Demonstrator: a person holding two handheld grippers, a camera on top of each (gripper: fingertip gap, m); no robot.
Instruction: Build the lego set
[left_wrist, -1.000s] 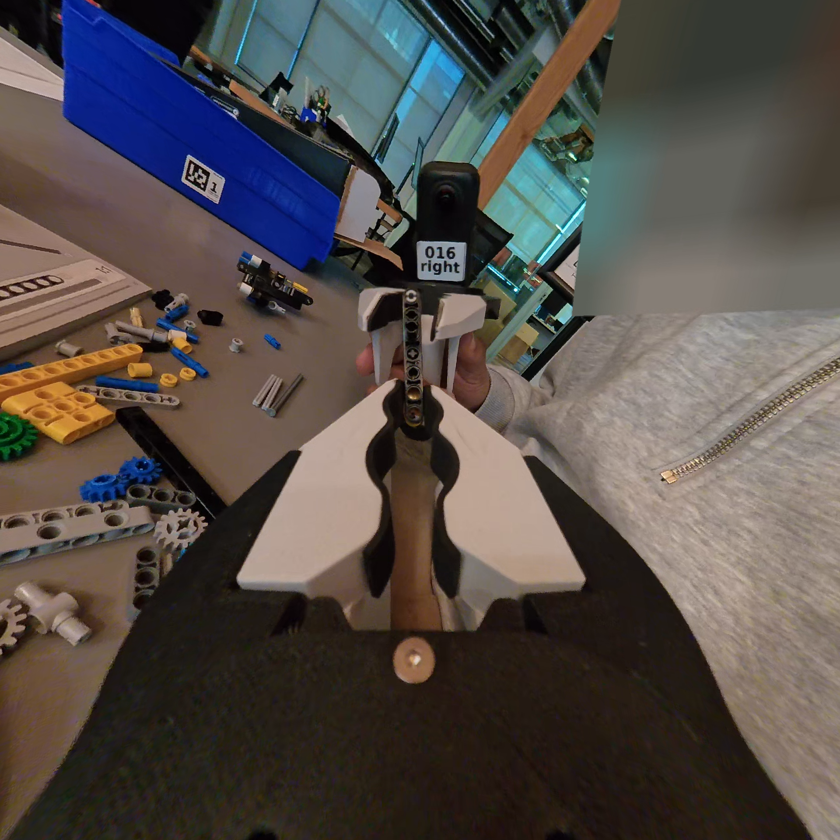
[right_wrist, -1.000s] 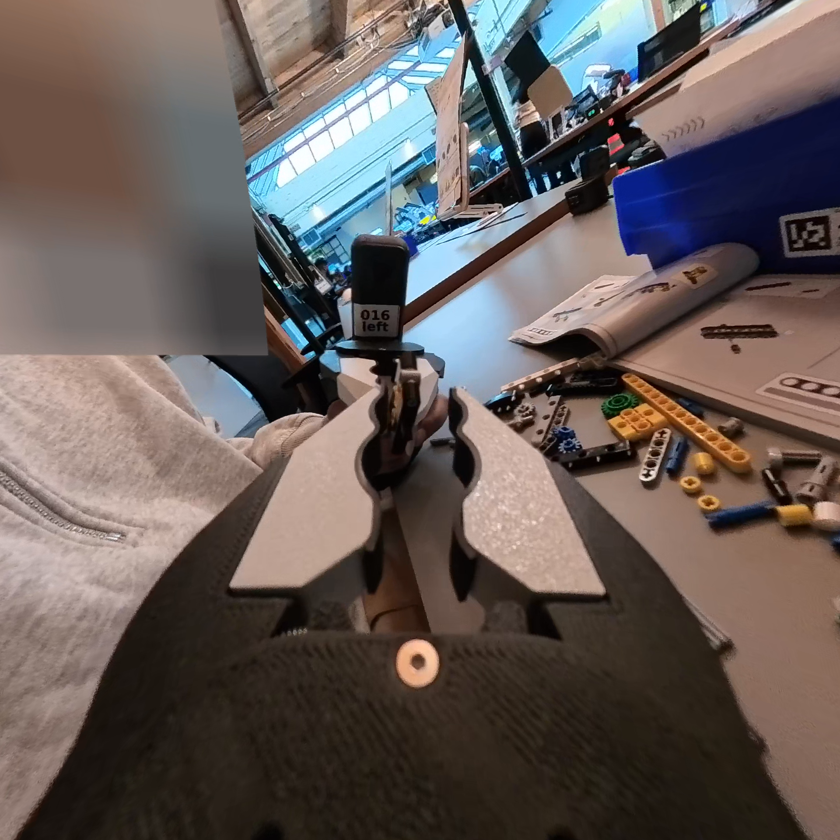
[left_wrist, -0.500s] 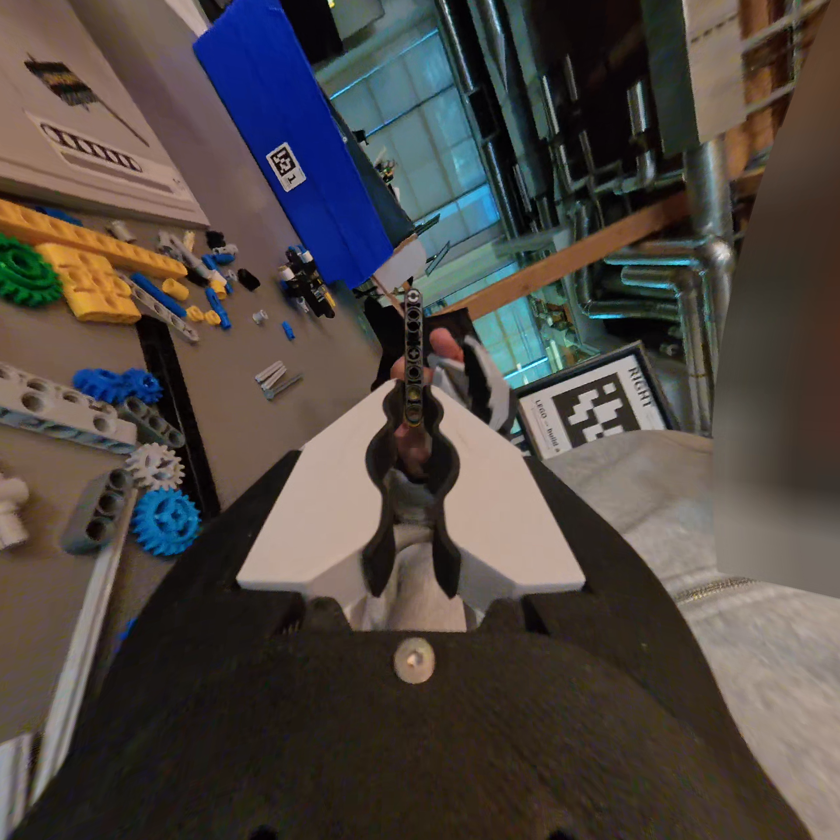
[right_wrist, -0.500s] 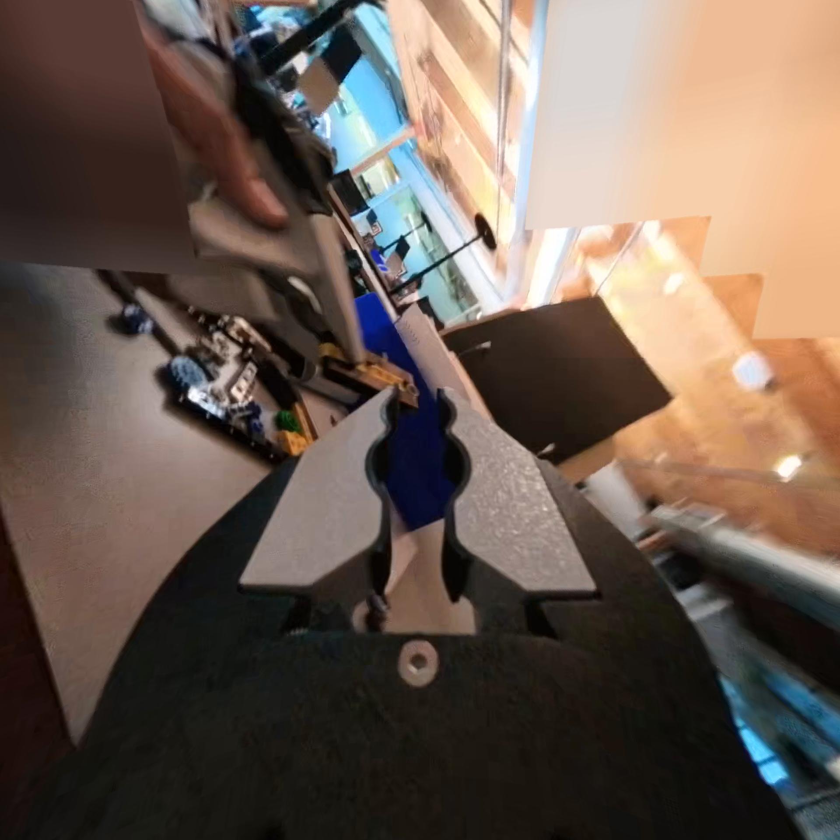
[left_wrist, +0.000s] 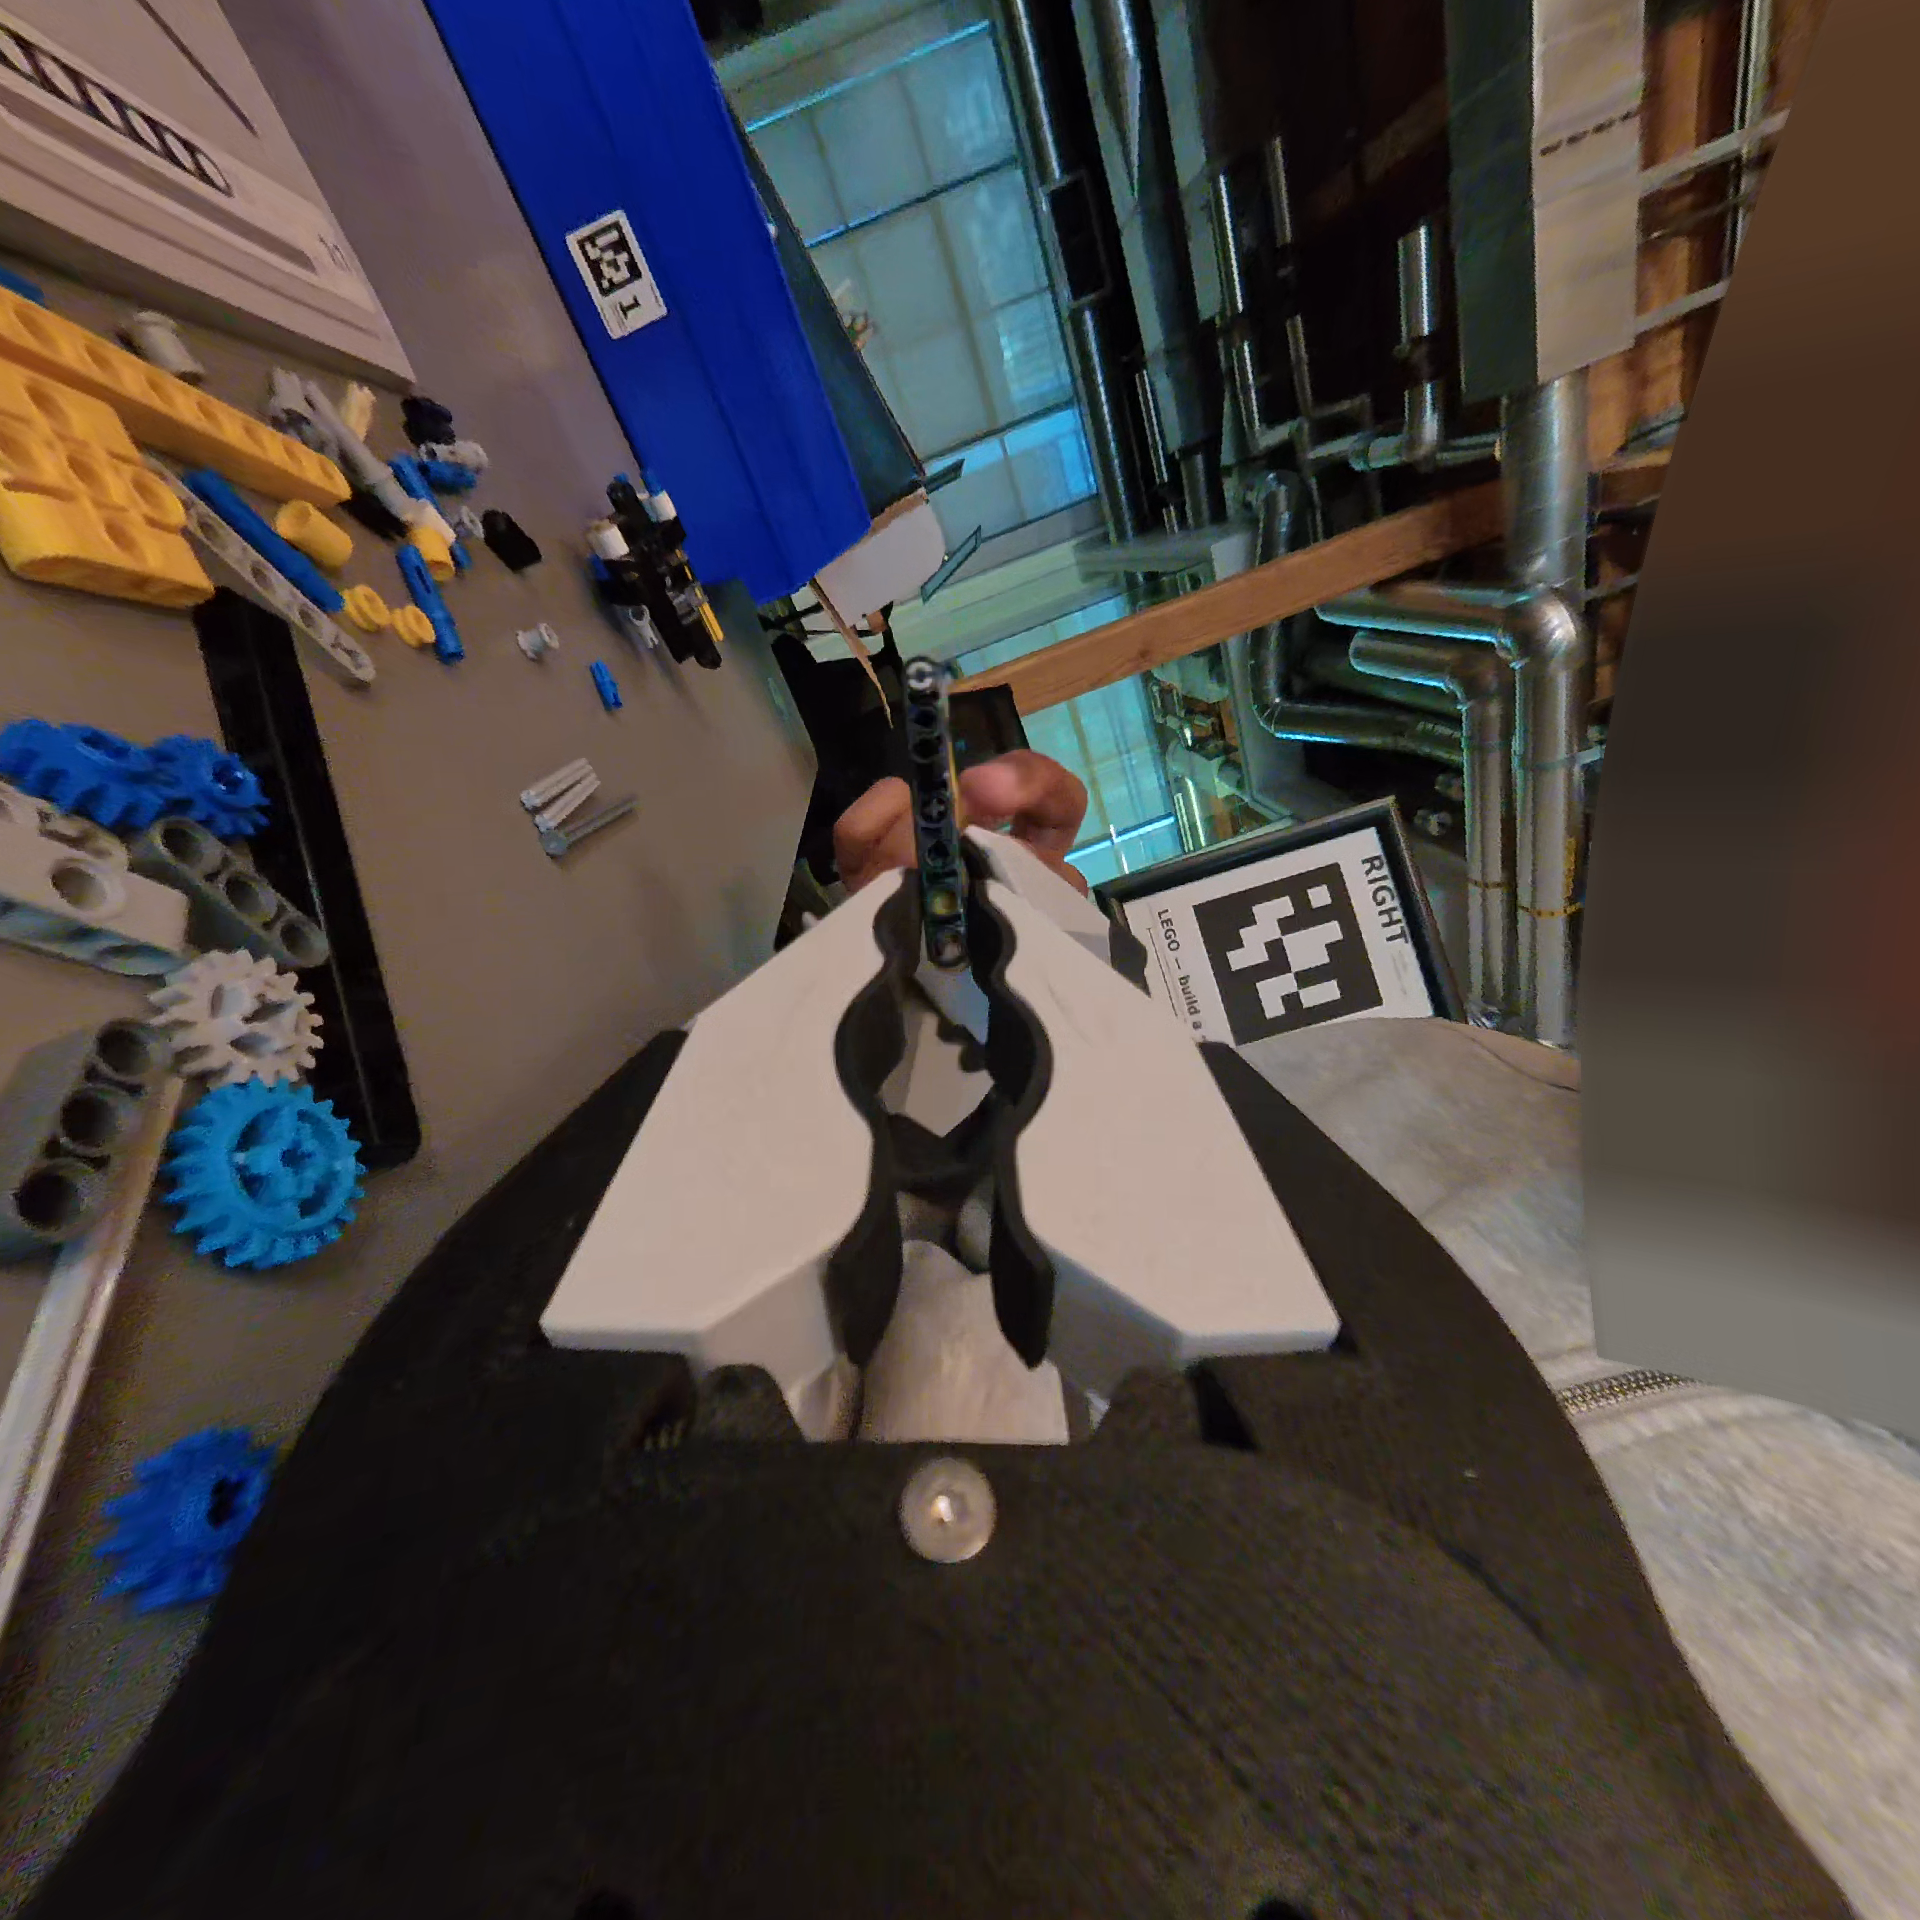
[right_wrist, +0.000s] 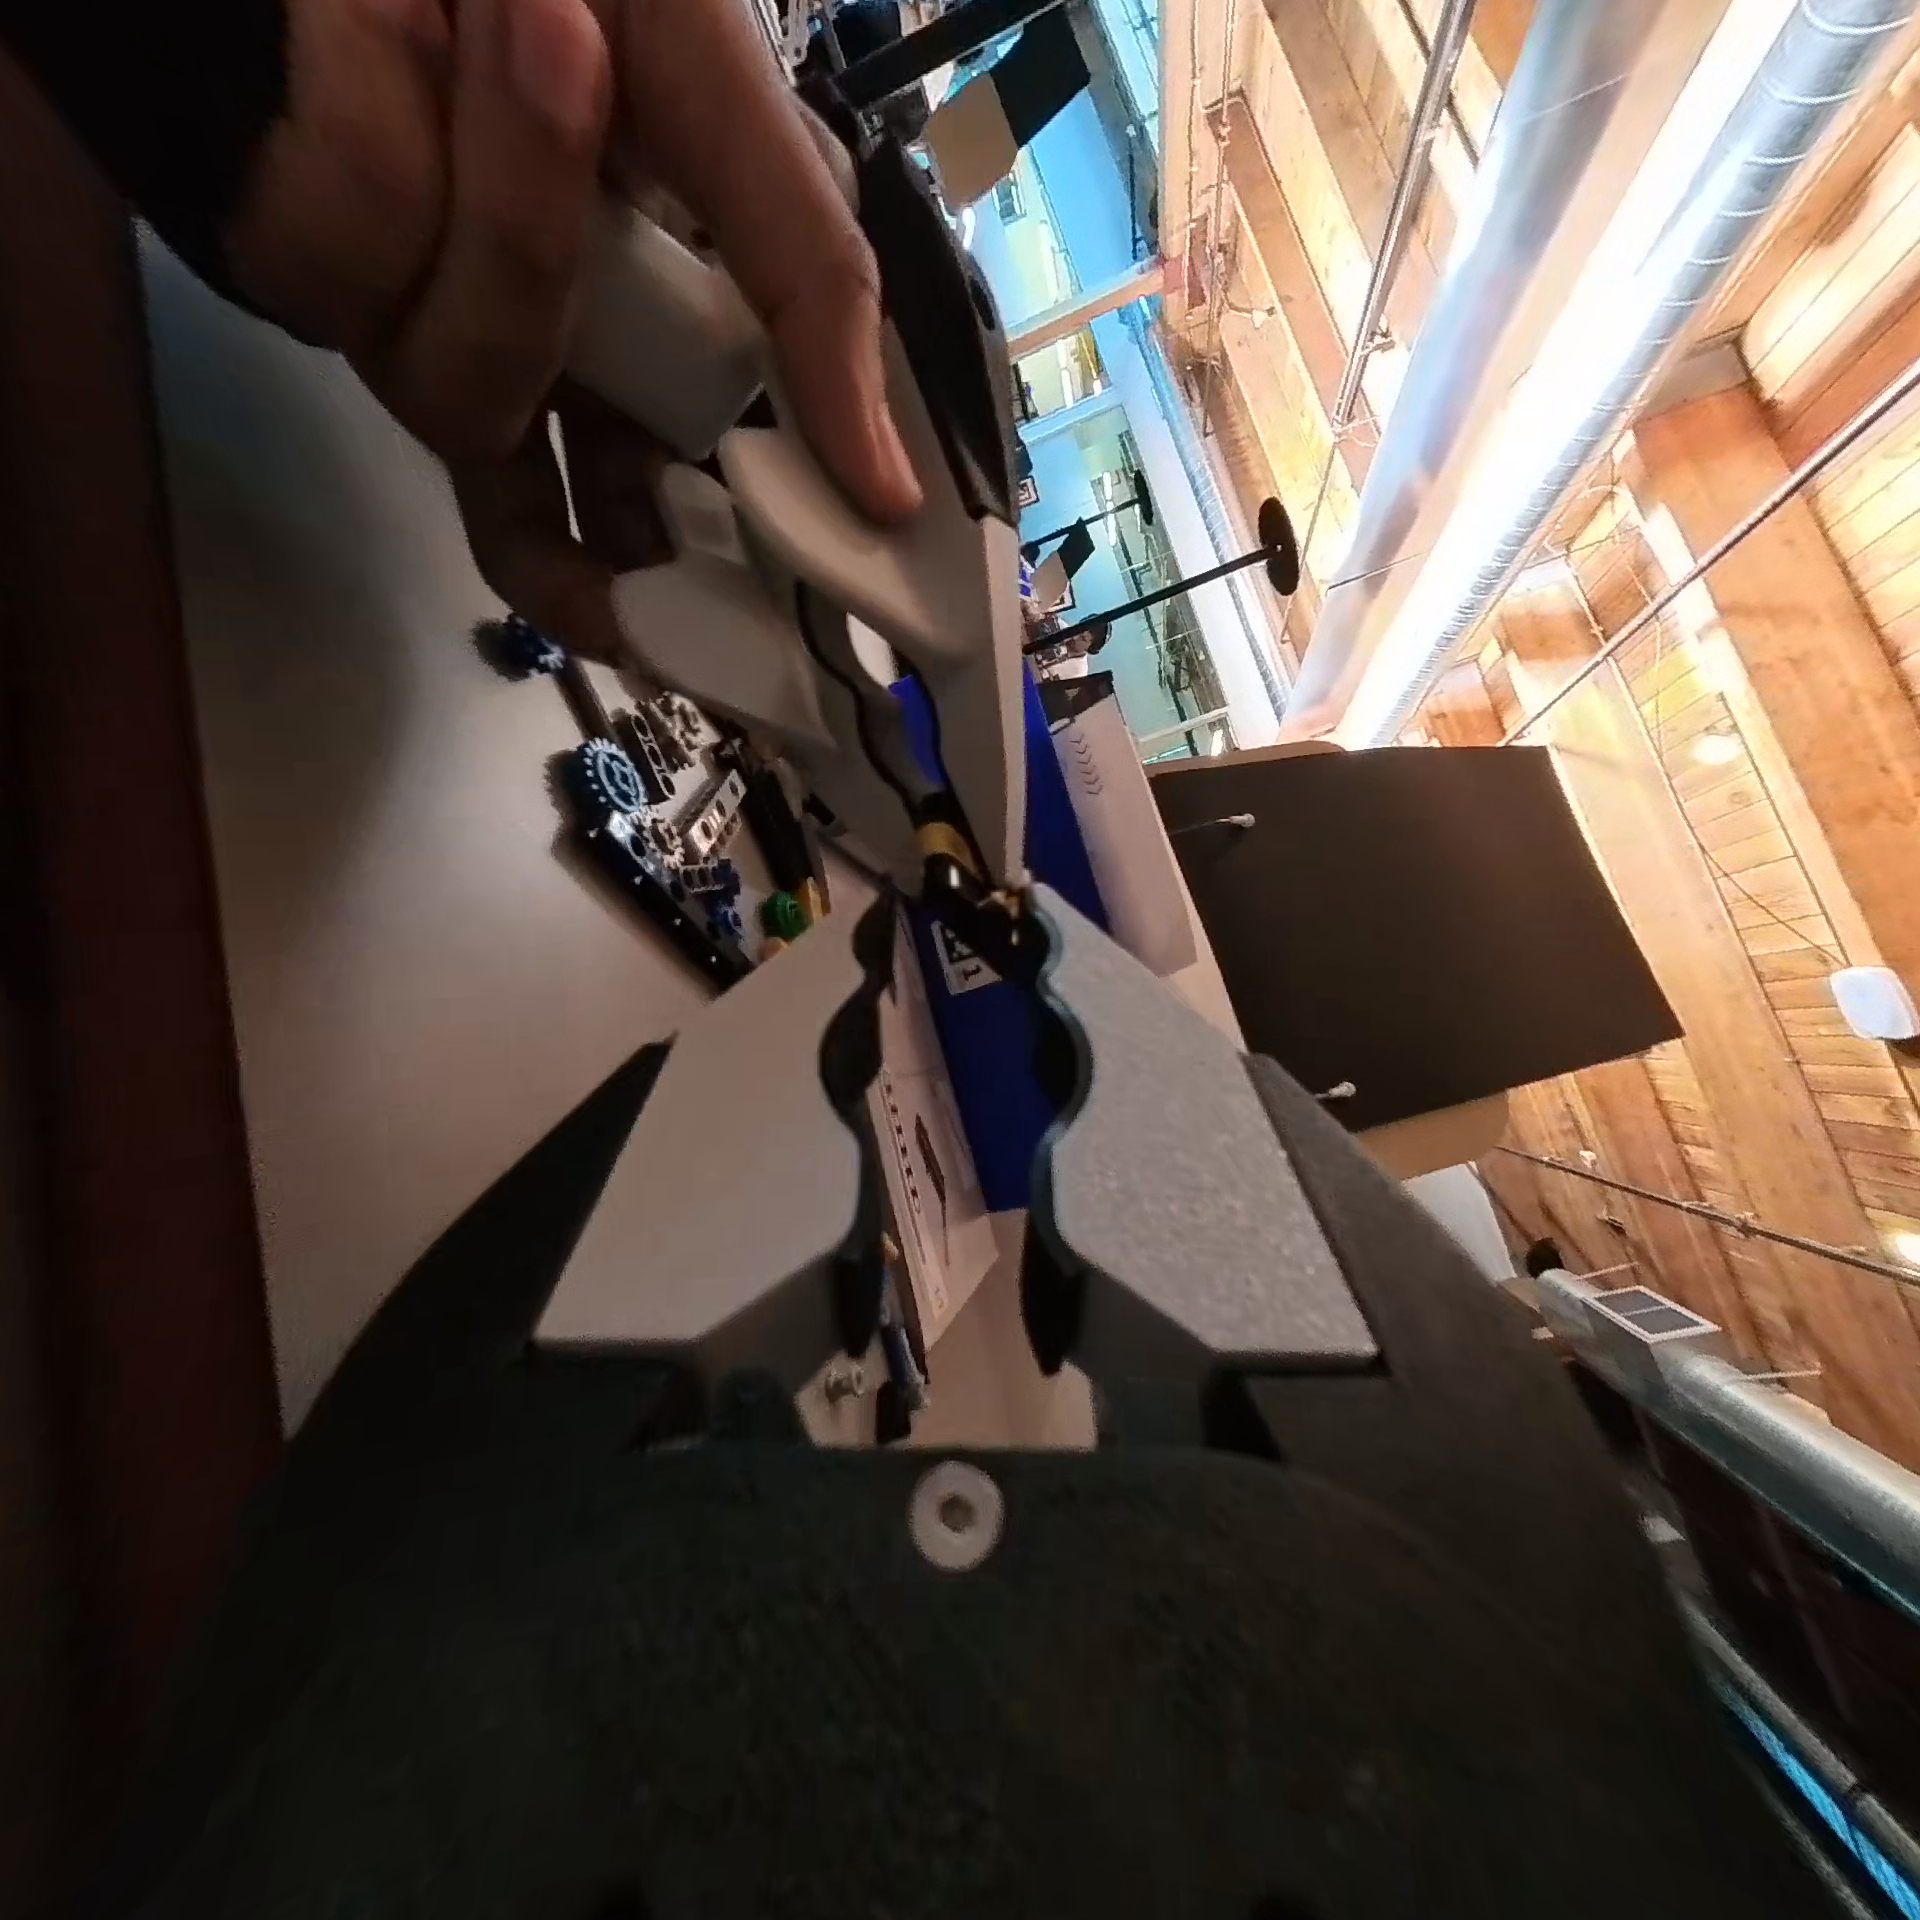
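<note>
The left tool (left_wrist: 943, 920) is pinching a thin black beam (left_wrist: 932, 800) edge-on between its closed tips, so that the beam is sticking straight out ahead of the tool, with a row of round holes running along it and a yellowish pin showing in a hole near the grip. Behind the beam a hand (left_wrist: 971, 805) is curling around the pale body of the other tool. Off to the left of this tool the table (left_wrist: 488, 831) is carrying loose parts: a light blue gear (left_wrist: 265, 1169), a pale grey gear (left_wrist: 237, 1013), yellow beams (left_wrist: 114, 447), short blue pins and a small black sub-assembly (left_wrist: 665, 566), with a blue bin (left_wrist: 675, 270) beyond them. To the right a framed marker card (left_wrist: 1288, 951) is leaning next to a grey sweatshirt (left_wrist: 1704, 1558)

The right wrist view is showing what the left one is not: the right tool (right_wrist: 961, 930) is standing with its jaws parted and nothing between them, and the left tool (right_wrist: 961, 831) is coming in from above with a hand (right_wrist: 582, 260) wrapped around it. Its dark held piece with a yellow band (right_wrist: 951, 852) is meeting the tip of the right tool's right finger; whether they are touching cannot be told. Past the gap, the blue bin (right_wrist: 997, 1091) and an open booklet (right_wrist: 925, 1174) are lying, with scattered parts (right_wrist: 675, 821) up and left of the tool
</note>
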